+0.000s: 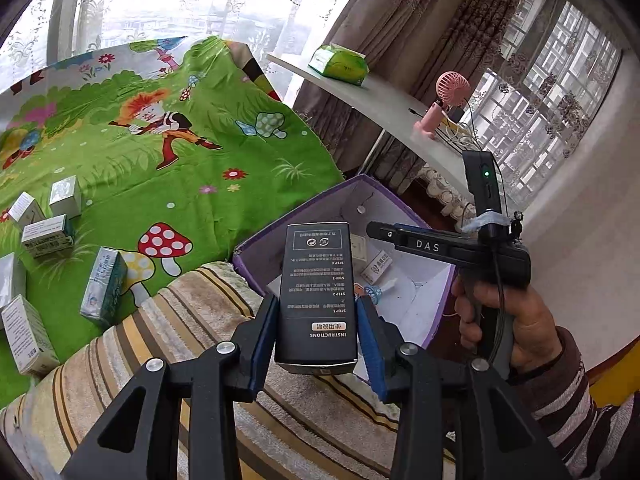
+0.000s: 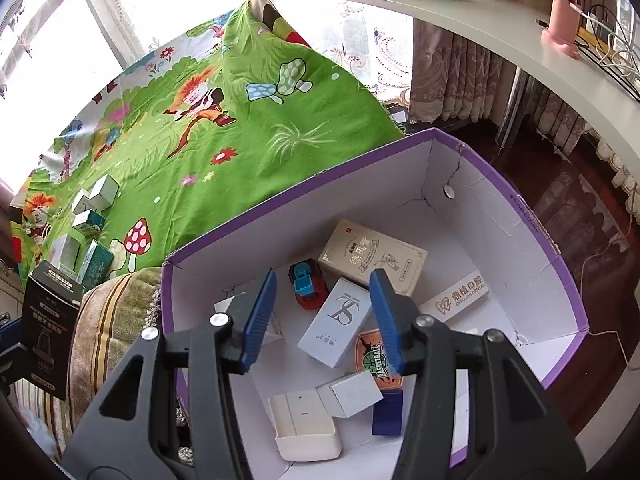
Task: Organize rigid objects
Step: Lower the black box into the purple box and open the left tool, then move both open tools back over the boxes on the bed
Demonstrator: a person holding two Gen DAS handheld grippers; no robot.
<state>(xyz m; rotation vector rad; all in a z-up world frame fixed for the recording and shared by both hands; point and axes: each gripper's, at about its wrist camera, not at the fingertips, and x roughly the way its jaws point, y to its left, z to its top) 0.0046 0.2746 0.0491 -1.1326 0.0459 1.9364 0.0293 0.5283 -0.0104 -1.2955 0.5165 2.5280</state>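
My left gripper (image 1: 318, 328) is shut on a tall black box (image 1: 318, 296) with white instruction text, held above the striped cushion just left of the purple-edged cardboard box (image 1: 436, 308). The black box also shows at the left edge of the right wrist view (image 2: 48, 332). My right gripper (image 2: 324, 312) is open and empty, hovering over the purple-edged box (image 2: 540, 256). Inside lie a beige box (image 2: 374, 256), a white box (image 2: 336, 326), a toy car (image 2: 306, 286), a white case (image 2: 306, 426) and a dark blue box (image 2: 387, 412).
Several small white-and-green boxes (image 1: 102, 284) stand on the green cartoon cloth (image 1: 168, 152) at the left. A striped cushion (image 1: 208, 320) lies under my left gripper. A white shelf (image 1: 384, 108) holds a green tissue pack (image 1: 340, 65) and a pink fan (image 1: 444, 100).
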